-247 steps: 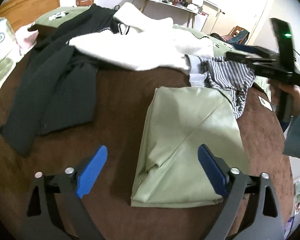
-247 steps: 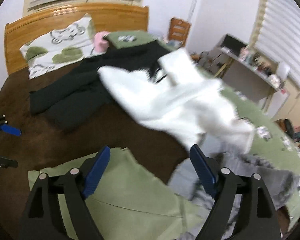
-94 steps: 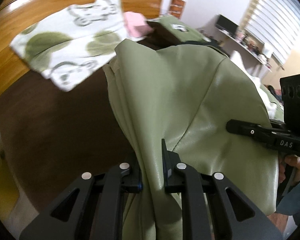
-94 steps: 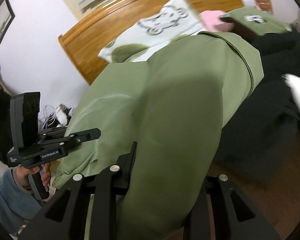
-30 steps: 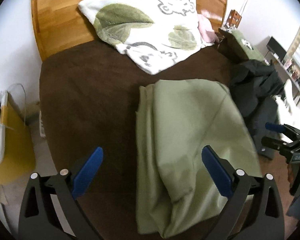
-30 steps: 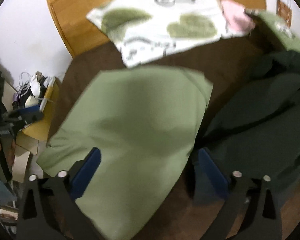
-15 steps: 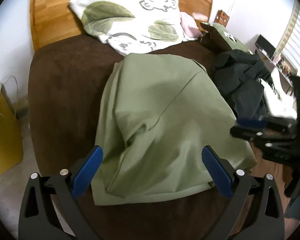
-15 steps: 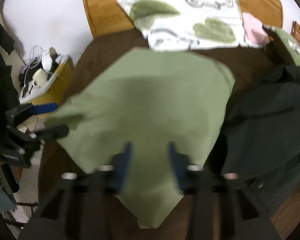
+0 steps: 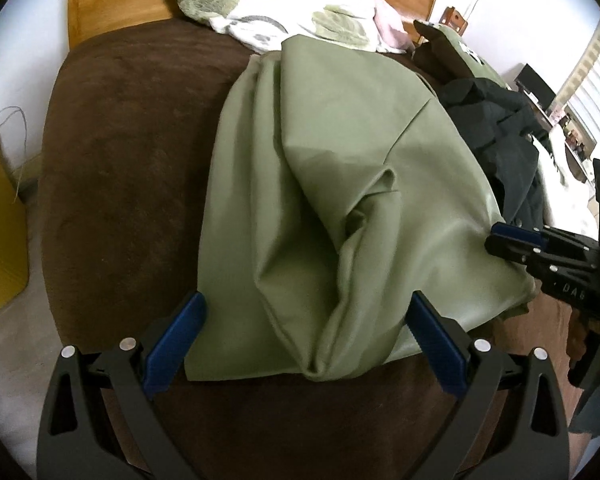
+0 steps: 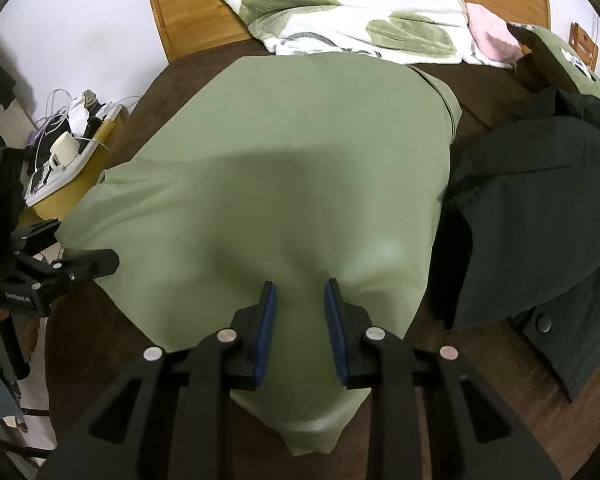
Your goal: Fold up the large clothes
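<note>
Left hand-held gripper [image 9: 306, 334] wide open, holding nothing, right over the near edge of the green cloth [image 9: 340, 184], likely ready to smooth a bump. Right hand-held gripper [image 10: 300, 330] narrow, pads on both sides of a raised bit of green cloth, maybe pinching it. Cloth folded on the brown bed [image 9: 120, 140]. Off to the right, a dark jacket [image 10: 540, 208].

Soft, even indoor light, brightest at the window blinds [image 9: 596, 76] on the far right, a broad dim shadow across the green garment [image 10: 300, 184], faint sheen on its folds, slight blur throughout, heavy fisheye bending and black vignette at the rims.
</note>
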A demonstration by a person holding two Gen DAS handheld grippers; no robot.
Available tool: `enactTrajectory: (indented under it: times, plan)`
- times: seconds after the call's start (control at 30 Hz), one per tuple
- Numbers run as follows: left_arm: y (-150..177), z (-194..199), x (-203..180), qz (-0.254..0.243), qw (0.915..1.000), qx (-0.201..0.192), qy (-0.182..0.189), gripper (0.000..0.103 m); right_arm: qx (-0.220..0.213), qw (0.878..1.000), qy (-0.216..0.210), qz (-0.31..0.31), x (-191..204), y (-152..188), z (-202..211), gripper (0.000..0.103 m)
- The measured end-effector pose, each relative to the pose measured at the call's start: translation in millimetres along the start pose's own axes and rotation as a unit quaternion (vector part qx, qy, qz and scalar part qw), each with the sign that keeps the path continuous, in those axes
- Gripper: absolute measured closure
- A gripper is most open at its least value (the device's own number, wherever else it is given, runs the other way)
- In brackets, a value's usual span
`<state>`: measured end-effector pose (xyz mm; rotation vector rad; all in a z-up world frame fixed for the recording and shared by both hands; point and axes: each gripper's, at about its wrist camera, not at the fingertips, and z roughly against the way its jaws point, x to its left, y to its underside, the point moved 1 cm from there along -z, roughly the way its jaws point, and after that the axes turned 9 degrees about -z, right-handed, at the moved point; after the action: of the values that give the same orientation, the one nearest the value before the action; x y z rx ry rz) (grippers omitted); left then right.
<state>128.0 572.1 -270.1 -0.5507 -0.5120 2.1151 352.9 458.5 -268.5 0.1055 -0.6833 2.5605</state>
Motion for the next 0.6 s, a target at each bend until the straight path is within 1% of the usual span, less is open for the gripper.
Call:
enactTrajectory:
  times: [0.07,0.1,0.13,0.17,0.2,0.23,0.27,0.37,0.43,0.53,0.6]
  plan:
    - [-1,0,-1,-0.003,1.0,0.001,-0.004,0.006,-0.001,1.0,-0.007,-0.01,-2,-1,1,0.077]
    - [-1,1,-1,-0.002,1.0,0.002,-0.007,0.006,-0.002,1.0,-0.011,-0.013,-2,-2,2,0.074]
    - [-1,2,-1,-0.002,0.9999,0.003,-0.011,0.006,-0.001,1.0,-0.023,-0.018,-2,-3,3,0.064]
    - [-2,3,-3,-0.003,0.9999,0.003,-0.015,0.006,0.0,0.999,-0.039,-0.023,0,-4,6,0.057]
    - [-3,6,-5,-0.005,0.9998,0.002,-0.021,0.006,-0.003,0.999,-0.047,-0.025,4,-6,10,0.035]
    - [-5,10,-8,-0.009,0.9996,0.001,-0.027,0.007,-0.021,0.999,-0.027,-0.021,10,-8,17,0.014]
    - [-9,14,-11,-0.014,0.9994,-0.001,-0.03,0.007,-0.045,0.999,-0.014,-0.012,16,-10,26,0.008]
    - [-21,36,-18,-0.028,0.9988,-0.02,-0.035,0.007,-0.068,0.998,-0.011,-0.009,26,-17,49,0.007]
    - [-31,52,-23,-0.037,0.998,-0.031,-0.041,0.006,-0.075,0.997,-0.006,-0.016,29,-22,60,0.006]
    - [-41,72,-28,-0.039,0.998,-0.037,-0.032,0.006,-0.079,0.996,0.002,-0.028,28,-26,79,0.006]
    - [-48,91,-33,-0.045,0.9972,-0.047,-0.037,0.007,-0.085,0.996,0.013,-0.034,28,-28,95,0.006]
